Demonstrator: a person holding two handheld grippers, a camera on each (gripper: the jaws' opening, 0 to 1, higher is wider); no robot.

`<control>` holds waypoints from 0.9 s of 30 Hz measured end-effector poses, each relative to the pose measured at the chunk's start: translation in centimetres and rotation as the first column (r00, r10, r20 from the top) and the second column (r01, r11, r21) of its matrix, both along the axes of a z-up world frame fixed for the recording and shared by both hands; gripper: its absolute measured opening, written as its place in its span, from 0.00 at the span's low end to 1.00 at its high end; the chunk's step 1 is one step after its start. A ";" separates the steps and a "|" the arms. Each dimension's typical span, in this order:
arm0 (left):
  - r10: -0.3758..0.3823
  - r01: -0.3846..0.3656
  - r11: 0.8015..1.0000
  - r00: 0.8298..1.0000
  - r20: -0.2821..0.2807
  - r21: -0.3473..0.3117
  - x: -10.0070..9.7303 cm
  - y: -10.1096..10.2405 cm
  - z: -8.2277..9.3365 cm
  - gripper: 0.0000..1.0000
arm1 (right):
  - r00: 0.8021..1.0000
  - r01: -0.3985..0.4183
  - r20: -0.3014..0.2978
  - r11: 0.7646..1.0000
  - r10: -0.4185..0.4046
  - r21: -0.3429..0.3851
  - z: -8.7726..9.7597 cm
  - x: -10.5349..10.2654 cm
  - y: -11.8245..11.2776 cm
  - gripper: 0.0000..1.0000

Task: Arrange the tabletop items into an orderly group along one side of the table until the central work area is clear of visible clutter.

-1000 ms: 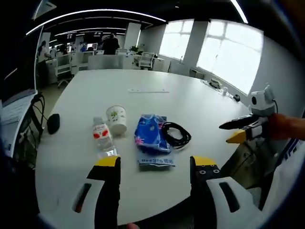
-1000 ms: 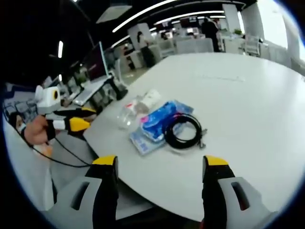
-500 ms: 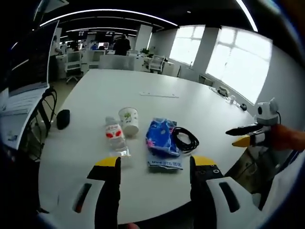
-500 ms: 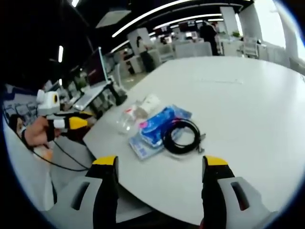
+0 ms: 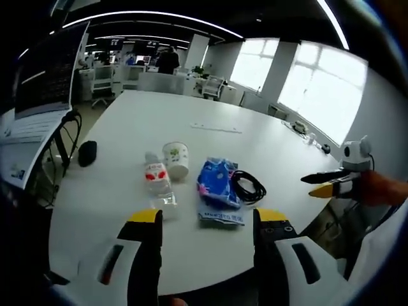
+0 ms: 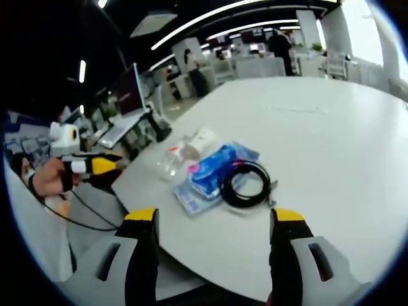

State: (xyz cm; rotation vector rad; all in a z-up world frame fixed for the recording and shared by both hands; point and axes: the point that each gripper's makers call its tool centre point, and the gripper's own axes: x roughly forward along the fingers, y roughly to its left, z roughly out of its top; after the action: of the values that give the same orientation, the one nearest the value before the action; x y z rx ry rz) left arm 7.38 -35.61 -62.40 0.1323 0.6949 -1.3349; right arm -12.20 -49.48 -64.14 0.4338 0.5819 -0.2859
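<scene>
On the big white round table [image 5: 210, 108] lie a clear water bottle with a red label [image 5: 155, 177], a paper cup on its side [image 5: 176, 158], a blue tissue pack [image 5: 218, 184] and a coiled black cable [image 5: 248, 186]. My left gripper [image 5: 207, 220] is open, held back from the table's near edge. The same group appears in the right gripper view: bottle [image 6: 172, 157], cup [image 6: 201, 138], tissue pack [image 6: 207, 172], cable [image 6: 245, 185]. My right gripper [image 6: 213, 220] is open, short of the items. A hand holds the left gripper [image 6: 95, 166] at the left. The right gripper [image 5: 331, 182] enters from the right.
A black mouse [image 5: 87, 153] sits near the table's left edge. A thin white strip [image 5: 217, 128] lies further across the table. Small items [image 5: 305, 129] rest at the far right rim. Monitors, desks and chairs [image 5: 102, 83] stand behind; people [image 5: 168, 60] are in the background.
The left gripper's camera has drawn back and risen a little, so the items look smaller and higher. The right gripper's view is nearly unchanged. Nothing on the table has moved.
</scene>
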 end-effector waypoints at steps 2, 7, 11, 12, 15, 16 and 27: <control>0.001 -0.001 1.000 1.000 -0.008 0.000 0.0 0.0 0.0 0.57 | 1.000 0.003 -0.003 1.000 -0.003 0.003 -0.2 -0.3 0.1 0.69; 0.002 -0.002 1.000 1.000 -0.007 -0.001 0.3 0.1 0.1 0.57 | 1.000 0.015 -0.005 1.000 -0.015 0.013 -0.6 -0.7 0.3 0.69; 0.007 -0.007 1.000 1.000 -0.013 0.001 0.4 0.2 0.0 0.57 | 1.000 0.023 -0.002 1.000 -0.023 0.013 -0.7 -0.7 0.3 0.69; 0.006 -0.006 1.000 1.000 -0.014 0.003 0.5 0.3 0.0 0.57 | 1.000 0.026 0.000 1.000 -0.026 0.014 -0.7 -0.7 0.3 0.69; 0.006 -0.006 1.000 1.000 -0.013 0.009 0.5 0.5 -0.1 0.57 | 1.000 0.030 0.004 0.999 -0.030 0.017 -0.7 -0.7 0.3 0.69; 0.006 -0.006 1.000 1.000 -0.013 0.010 0.5 0.5 -0.1 0.57 | 1.000 0.029 0.003 0.999 -0.029 0.017 -0.8 -0.6 0.3 0.69; 0.012 -0.012 1.000 1.000 -0.005 0.010 1.2 0.5 0.4 0.57 | 0.999 0.030 0.012 0.999 -0.030 0.015 -0.5 -0.1 0.0 0.69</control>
State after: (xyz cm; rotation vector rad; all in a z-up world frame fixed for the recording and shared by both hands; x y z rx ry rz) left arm 8.57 -35.12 -62.02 0.1326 0.7062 -1.3210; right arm -12.31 -49.45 -64.65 0.4593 0.5659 -0.3077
